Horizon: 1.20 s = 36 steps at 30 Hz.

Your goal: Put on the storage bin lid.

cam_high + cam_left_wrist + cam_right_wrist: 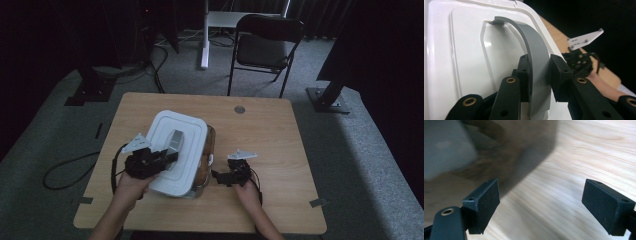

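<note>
The left gripper [537, 75] is seen pinching the grey handle [534, 57] of a white lid [175, 150], the jaws pressed against the two sides of the curved strap near its lower end. The lid lies tilted over a container [207, 160] near the middle of the table [280, 135], somewhat toward the left edge and the near edge, with the container's rim exposed along the lid's right side. The right gripper [227, 176] is held just right of the container, low over the table, its jaws spread wide with nothing between them; in the right gripper view the container's dark wall is blurred. The lid is judged to be light, stiff moulded plastic with a smooth, glossy surface that would be slippery if taken by its edge. The handle appears thin and somewhat springy, so a hold near its middle, where it arches highest off the lid, is judged steadier than one at the end. The container may slide on the wood as the lid is lifted, so bracing its wall would be prudent. What it holds cannot be made out.
</note>
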Tool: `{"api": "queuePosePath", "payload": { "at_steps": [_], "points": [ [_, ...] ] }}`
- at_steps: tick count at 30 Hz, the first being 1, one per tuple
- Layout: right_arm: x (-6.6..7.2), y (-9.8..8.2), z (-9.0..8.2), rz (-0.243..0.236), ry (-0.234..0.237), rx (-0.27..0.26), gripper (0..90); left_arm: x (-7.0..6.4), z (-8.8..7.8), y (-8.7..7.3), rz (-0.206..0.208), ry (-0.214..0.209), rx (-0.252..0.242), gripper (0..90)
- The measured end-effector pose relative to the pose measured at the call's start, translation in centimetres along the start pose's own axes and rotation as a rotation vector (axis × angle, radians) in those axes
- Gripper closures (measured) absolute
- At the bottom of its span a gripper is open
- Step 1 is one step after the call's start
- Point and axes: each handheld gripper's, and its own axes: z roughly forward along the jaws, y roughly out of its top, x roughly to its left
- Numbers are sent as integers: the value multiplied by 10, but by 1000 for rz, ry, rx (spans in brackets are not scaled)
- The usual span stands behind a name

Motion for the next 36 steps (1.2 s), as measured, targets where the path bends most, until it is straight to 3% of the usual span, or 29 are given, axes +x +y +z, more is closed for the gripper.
{"api": "queuePosePath", "payload": {
  "at_steps": [4,6,9,17,19,26,32,33,36],
  "points": [
    [-11,-2,-8,37,-83,-35,136,-5,20,7,-16,-5,16,726],
    [-14,-3,-10,51,-92,-41,136,-5,24,8,-29,-10,18,727],
    [-23,-5,-13,76,-120,-51,136,-2,40,7,-87,2,16,728],
    [-28,-7,-15,88,-129,-47,137,1,54,1,-148,49,28,725],
    [-28,-7,-15,88,-127,-47,136,1,51,0,-141,71,24,724],
    [-29,-8,-15,97,-126,-44,137,-1,50,-6,-145,70,41,723],
    [-29,-8,-15,100,-122,-46,137,2,54,-7,-159,97,60,711],
    [-29,-9,-15,101,-122,-45,137,4,55,-9,-184,89,66,712],
    [-30,-9,-14,103,-120,-45,137,2,57,-10,-165,101,86,714]
  ]
}}
